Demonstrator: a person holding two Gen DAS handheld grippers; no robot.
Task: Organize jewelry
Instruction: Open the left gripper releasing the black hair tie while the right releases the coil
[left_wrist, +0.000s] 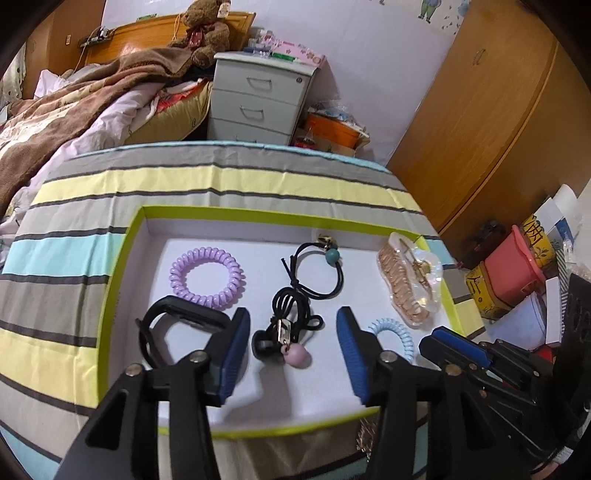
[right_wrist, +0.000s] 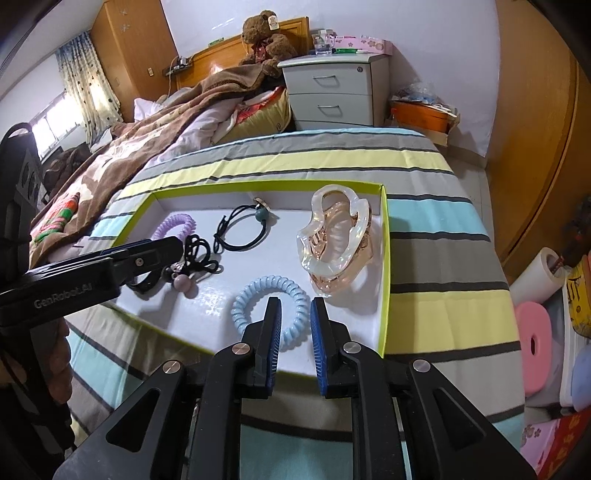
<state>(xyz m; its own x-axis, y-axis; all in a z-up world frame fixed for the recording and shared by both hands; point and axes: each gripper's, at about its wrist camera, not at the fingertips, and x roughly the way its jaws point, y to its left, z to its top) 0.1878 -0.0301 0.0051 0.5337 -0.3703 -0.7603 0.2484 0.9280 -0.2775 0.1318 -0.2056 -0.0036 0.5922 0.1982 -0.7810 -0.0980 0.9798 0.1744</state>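
The light, springy blue coil tie (right_wrist: 271, 304) lies near the tray's (right_wrist: 384, 266) front right corner, straddled by the right gripper (right_wrist: 295, 325), jaws narrowly spread; one strand is best pinched. The left gripper (left_wrist: 291, 350) is spread wide.

A shallow white tray (left_wrist: 122, 258) with a lime-green rim lies flat on the striped cloth and holds all the hair pieces. A purple spiral hair tie (left_wrist: 207, 277) lies flat at the far left. A thin black elastic (left_wrist: 317, 269) with a teal bead and a small gold charm lies in the middle, near the far wall. Nearer, a tangle of black hair ties (left_wrist: 291, 325) carries a pink ball and a small metal clasp. A black claw clip (left_wrist: 177, 321) sits by the left wall. A light blue spiral hair tie (right_wrist: 271, 310) lies flat at the near right. A large translucent peach claw clip (right_wrist: 338, 236) rests along the right wall.
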